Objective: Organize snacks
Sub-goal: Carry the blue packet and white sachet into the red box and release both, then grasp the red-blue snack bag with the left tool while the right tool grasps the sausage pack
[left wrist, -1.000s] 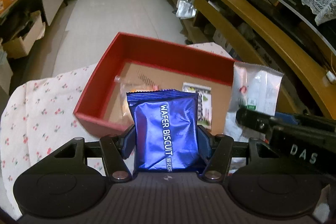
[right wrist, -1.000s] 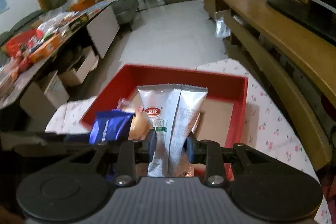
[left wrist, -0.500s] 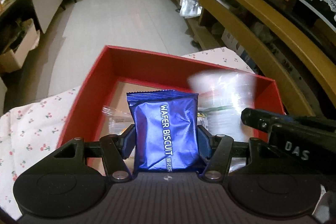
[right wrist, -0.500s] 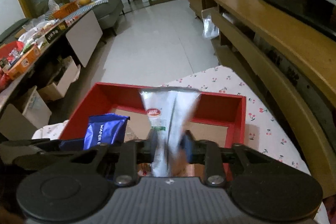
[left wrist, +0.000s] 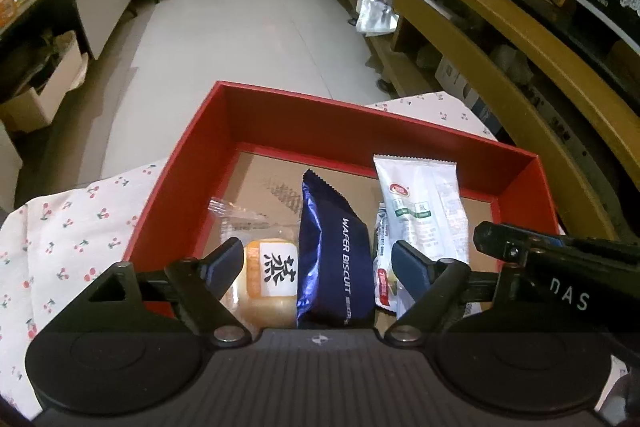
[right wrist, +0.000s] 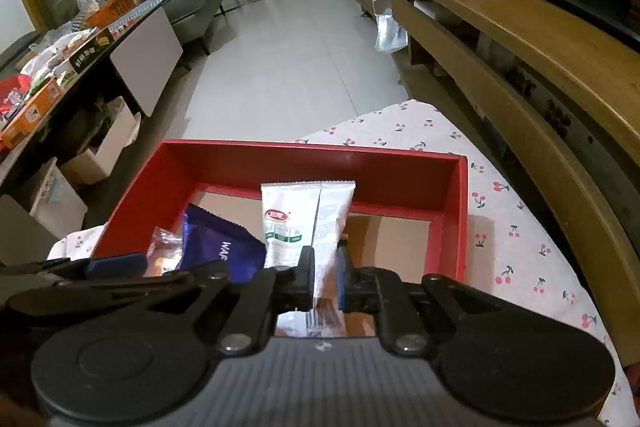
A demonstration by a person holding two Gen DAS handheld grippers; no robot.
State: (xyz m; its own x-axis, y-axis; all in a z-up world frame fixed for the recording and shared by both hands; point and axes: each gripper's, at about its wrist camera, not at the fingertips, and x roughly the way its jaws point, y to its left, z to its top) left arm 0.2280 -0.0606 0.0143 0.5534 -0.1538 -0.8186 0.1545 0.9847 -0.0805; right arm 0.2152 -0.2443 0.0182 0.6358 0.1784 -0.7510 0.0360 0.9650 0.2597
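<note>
Fingers (left wrist: 226, 259) of the left gripper (left wrist: 318, 261) are opening, pads clear of the blue wafer biscuit packet (left wrist: 336, 251) that lies between them. Packet: glossy dark blue foil, white "WAFER BISCUIT" lettering along its length, serrated top edge, resting on the cardboard floor of the red box (left wrist: 280, 123). Just left of it, touching, an orange bun in clear wrap (left wrist: 264, 279) with a white label.

Right gripper (right wrist: 322, 277) has its fingers narrow, clamped on the lower part of the white snack packet (right wrist: 304, 219). Packet: white film, small red logo, green print, crimped top edge, standing roughly upright inside the box near its middle, just right of the blue packet.

Box: red walls, brown cardboard bottom, open top. It sits on a table covered by a white cherry-print cloth (right wrist: 520, 227). Tiled floor (right wrist: 288, 67) beyond.
</note>
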